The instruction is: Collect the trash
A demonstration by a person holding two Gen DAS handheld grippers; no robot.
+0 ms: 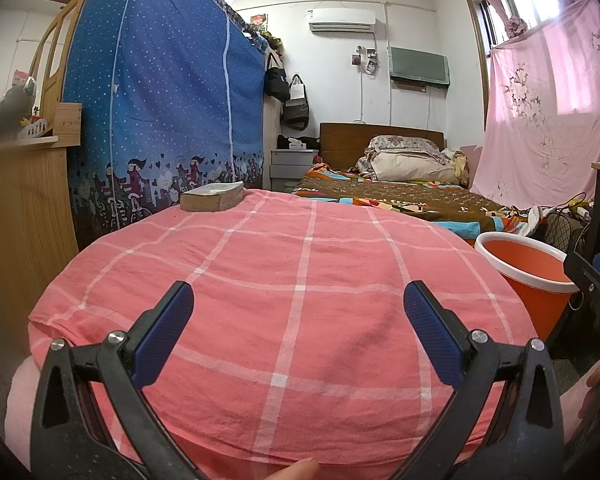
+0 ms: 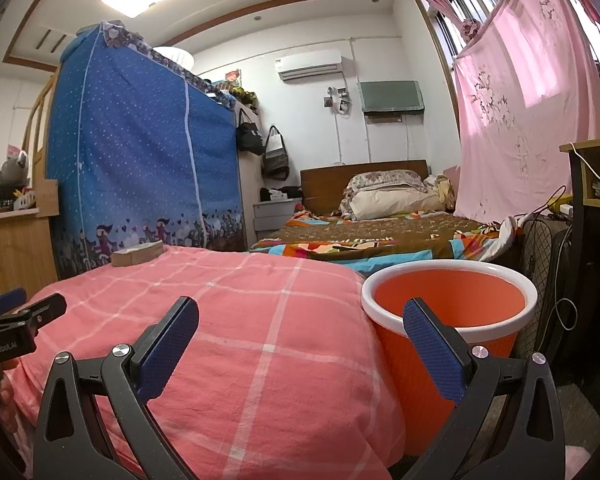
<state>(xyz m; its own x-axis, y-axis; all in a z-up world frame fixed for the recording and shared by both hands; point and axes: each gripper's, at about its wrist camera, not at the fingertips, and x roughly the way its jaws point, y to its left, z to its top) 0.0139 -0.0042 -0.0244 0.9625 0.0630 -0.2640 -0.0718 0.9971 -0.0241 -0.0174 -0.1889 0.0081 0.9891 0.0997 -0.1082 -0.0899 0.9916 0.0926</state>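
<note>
An orange bin with a white rim [image 2: 452, 308] stands on the floor at the right edge of a table under a pink checked cloth [image 2: 240, 320]; it also shows in the left wrist view [image 1: 528, 268]. My left gripper [image 1: 299, 298] is open and empty over the cloth [image 1: 284, 280]. My right gripper [image 2: 300, 316] is open and empty, its right finger in front of the bin. No loose trash shows on the cloth. The left gripper's tip [image 2: 20, 316] shows at the left of the right wrist view.
A thick old book [image 1: 212, 197] lies at the cloth's far left corner. A blue fabric wardrobe [image 1: 164, 92] stands behind it, a wooden cabinet [image 1: 20, 220] at the left. A bed [image 1: 400, 196] lies beyond; a fan and cables [image 2: 548, 264] stand right of the bin.
</note>
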